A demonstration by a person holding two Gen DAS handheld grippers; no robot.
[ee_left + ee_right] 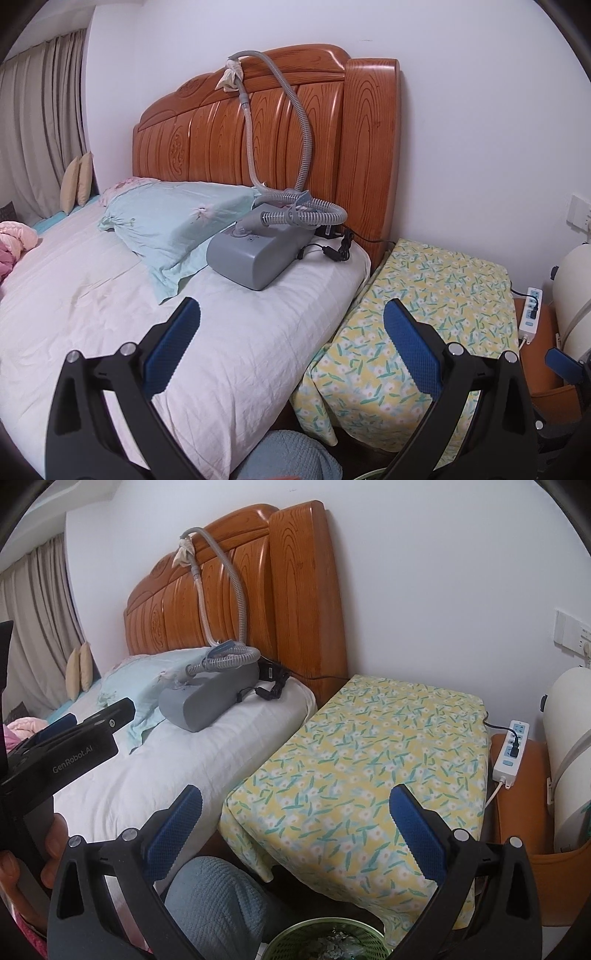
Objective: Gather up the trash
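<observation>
Bedroom corner, wooden headboard [280, 122] against a white wall. Both grippers' jaws gape wide, empty: left gripper [291, 343] over the bed [110, 295], right gripper [295, 827] above a green basket [328, 939] with crumpled trash [332, 947] inside, beside the floral-covered worktop [369, 746].

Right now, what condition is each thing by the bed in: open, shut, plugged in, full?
left gripper: open, holding nothing
right gripper: open, holding nothing
green basket: holds crumpled trash
power strip: one black plug in
grey machine: lying on bed, hose attached
hose: looped over headboard
</observation>
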